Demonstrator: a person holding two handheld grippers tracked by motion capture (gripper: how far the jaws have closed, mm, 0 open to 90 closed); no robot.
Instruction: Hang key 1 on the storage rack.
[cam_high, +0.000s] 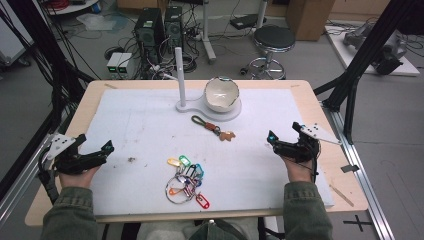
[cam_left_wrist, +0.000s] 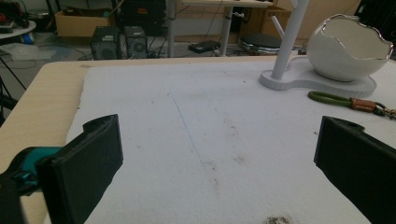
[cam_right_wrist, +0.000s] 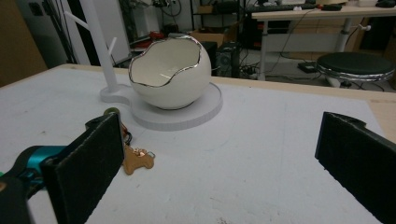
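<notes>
Both claws, left (cam_high: 107, 148) and right (cam_high: 270, 137), gape empty near the worktop's side edges, flanking the bunch of colourful plastic key tags (cam_high: 186, 181).

Both tongs held low and wide apart, jaws open

Left tongs (cam_high: 102, 150) and right tongs (cam_high: 274, 141) point inward toward each other; each hand grips from below, sleeved forearms entering from the near edge.

A grey floor (cam_high: 45, 95) is lying strewn with cables behind a light wooden table (cam_high: 310, 100). Two black computer towers (cam_high: 159, 27) are standing beyond the far edge, a round black stool (cam_high: 273, 40) to their right. Cardboard boxes (cam_high: 310, 15) are sitting further back. Black frame struts (cam_high: 367, 50) are rising at both sides.
</notes>
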